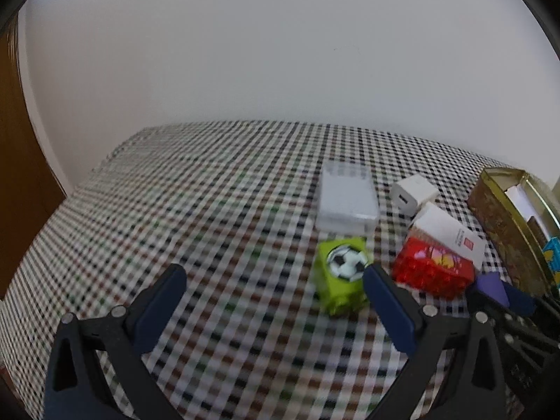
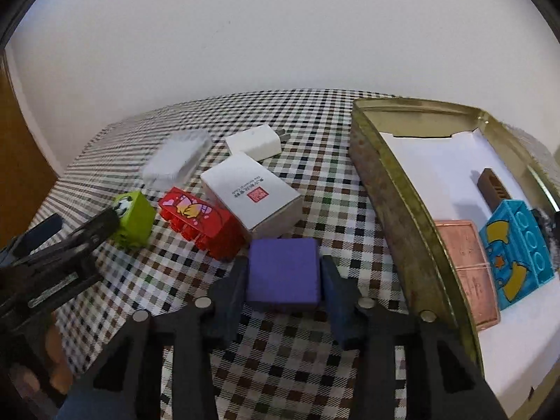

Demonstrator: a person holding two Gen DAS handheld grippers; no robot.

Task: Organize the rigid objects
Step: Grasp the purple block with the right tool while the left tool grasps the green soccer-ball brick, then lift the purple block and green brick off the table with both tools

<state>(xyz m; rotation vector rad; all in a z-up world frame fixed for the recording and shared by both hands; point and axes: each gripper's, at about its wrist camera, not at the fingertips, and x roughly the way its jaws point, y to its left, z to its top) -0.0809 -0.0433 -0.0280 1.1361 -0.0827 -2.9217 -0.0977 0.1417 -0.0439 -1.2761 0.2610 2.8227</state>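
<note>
My right gripper point(image 2: 284, 273) is shut on a purple block point(image 2: 284, 273), held just above the checked cloth, left of the gold tin point(image 2: 392, 189). The tin holds a blue brick point(image 2: 514, 252), a copper plate point(image 2: 469, 273) and a brown piece point(image 2: 491, 189). My left gripper point(image 1: 274, 280) is open and empty; its right finger point(image 1: 385, 301) is beside a green football cube point(image 1: 343, 276). A red brick point(image 1: 434, 273), a white carton point(image 1: 451, 238), a white charger point(image 1: 414, 192) and a clear plastic box point(image 1: 346, 199) lie on the cloth. The purple block also shows in the left wrist view point(image 1: 490, 285).
The checked tablecloth point(image 1: 210, 210) covers the table up to a white wall. A brown wooden door or cabinet point(image 1: 17, 192) stands at the left. The tin point(image 1: 504, 217) sits at the table's right side.
</note>
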